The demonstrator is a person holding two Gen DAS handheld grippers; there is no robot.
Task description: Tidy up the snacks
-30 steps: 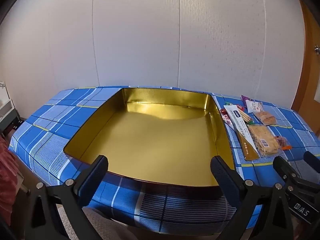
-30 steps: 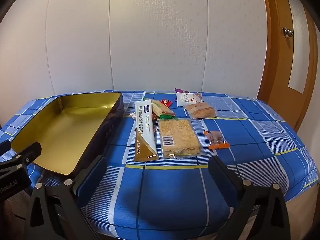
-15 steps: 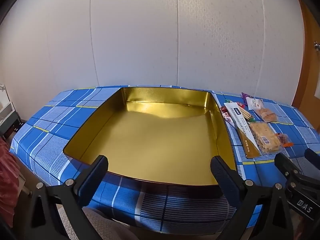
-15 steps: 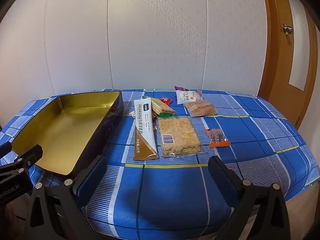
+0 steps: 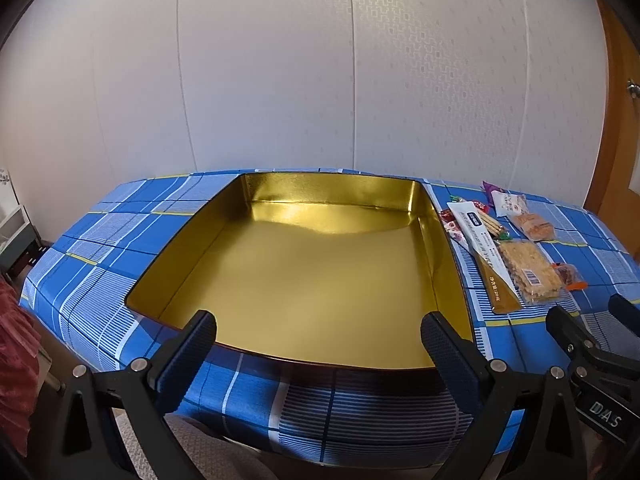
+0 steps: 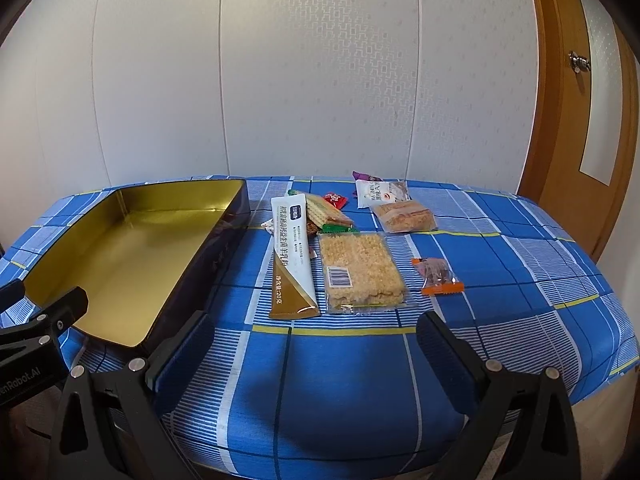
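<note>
A wide gold tin tray [image 5: 312, 268] lies empty on the blue plaid table; it also shows in the right wrist view [image 6: 120, 248] at the left. To its right lie snacks: a long white-and-gold packet [image 6: 294, 252], a clear pack of crispy noodle cake [image 6: 360, 270], a small orange-ended candy [image 6: 438, 276], a cracker pack [image 6: 328, 212], a red candy [image 6: 335, 199], a bread pack [image 6: 404, 216] and a white packet [image 6: 378, 194]. My left gripper [image 5: 320, 336] is open and empty at the tray's near rim. My right gripper [image 6: 316, 338] is open and empty, just short of the snacks.
The table's near edge runs under both grippers. A white panelled wall stands behind the table. A wooden door [image 6: 580, 80] is at the right. A red cloth [image 5: 16, 356] hangs at the far left, below the table.
Both grippers have drifted slightly back and up, so the tray and snacks sit a little lower and smaller. Nothing was taken hold of or moved.
</note>
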